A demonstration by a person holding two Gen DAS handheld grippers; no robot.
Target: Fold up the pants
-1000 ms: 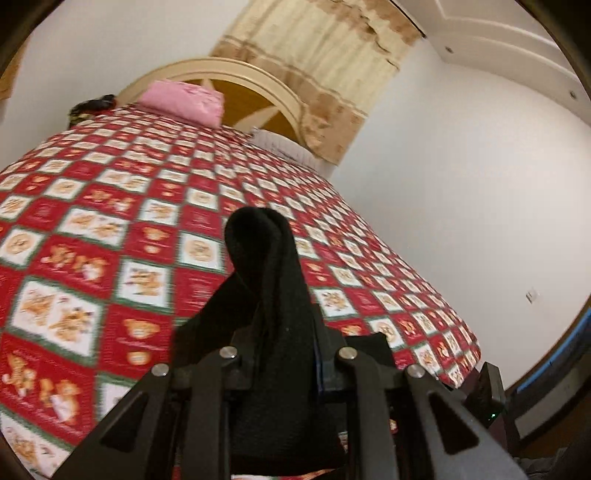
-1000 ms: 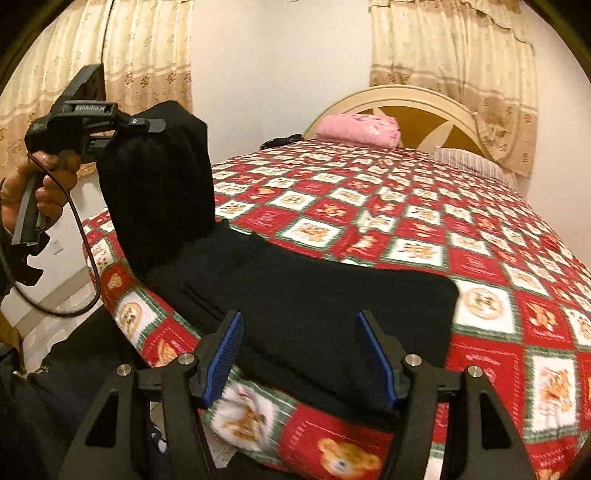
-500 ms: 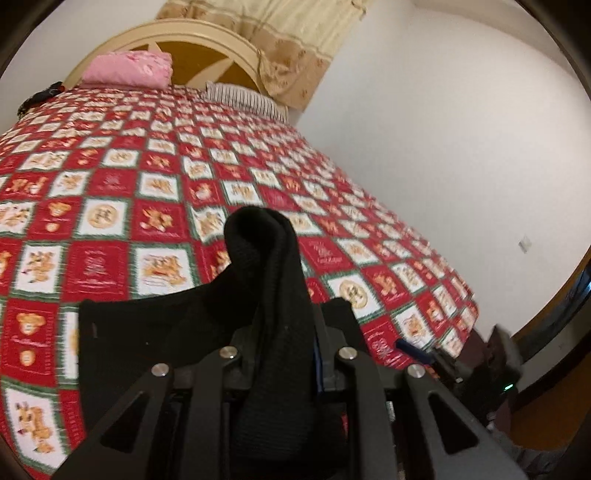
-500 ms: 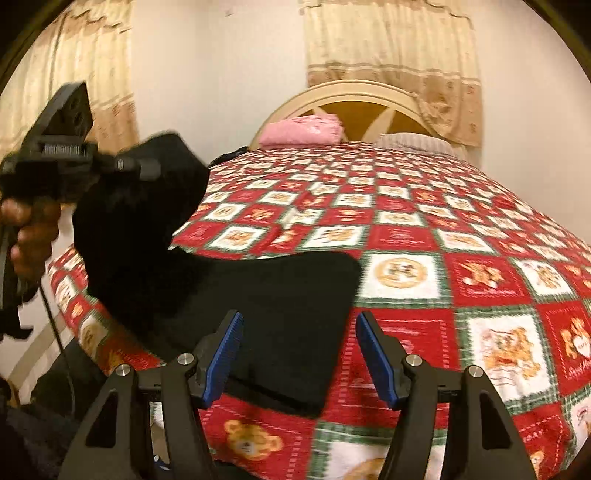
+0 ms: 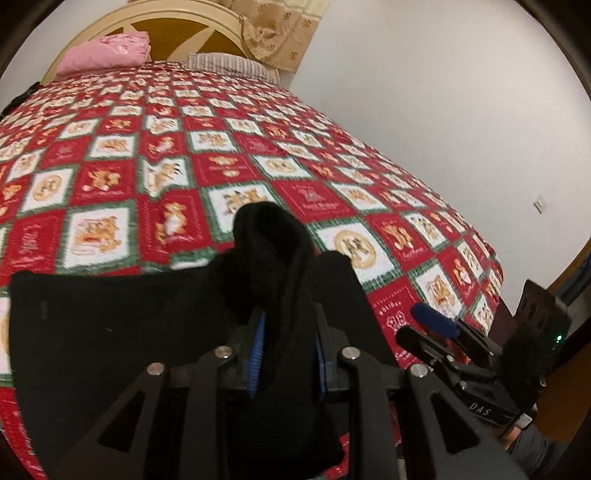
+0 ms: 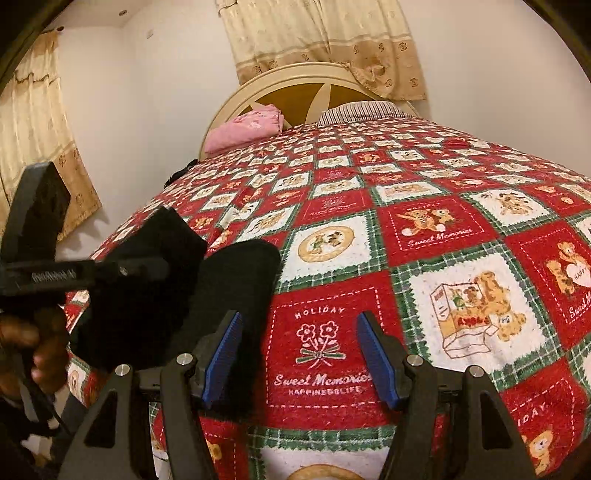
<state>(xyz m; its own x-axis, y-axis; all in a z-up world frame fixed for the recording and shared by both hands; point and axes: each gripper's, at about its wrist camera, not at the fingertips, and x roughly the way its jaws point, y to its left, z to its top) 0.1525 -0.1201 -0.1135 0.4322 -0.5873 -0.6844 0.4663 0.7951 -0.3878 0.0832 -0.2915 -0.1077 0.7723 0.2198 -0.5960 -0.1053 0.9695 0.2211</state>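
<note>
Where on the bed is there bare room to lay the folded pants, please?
The quilt lies bare from the black pants up to the pink pillow and striped pillow. The near corner is crowded: pants, left gripper, right gripper.

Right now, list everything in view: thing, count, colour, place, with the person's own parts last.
pants: one, black, near edge of the bed, one end bunched between the left gripper's fingers
bedspread: one, red, white and green teddy-bear patchwork, covering the bed
pillow: one, pink, at the headboard
striped pillow: one, beside the pink one
headboard: one, cream and brown, arched
curtains: two, beige, behind and left of bed
left gripper: black, blue pads, jaws opening, pants between them
right gripper: black, blue pads, open over bedspread
hand: one, on left gripper's handle
</note>
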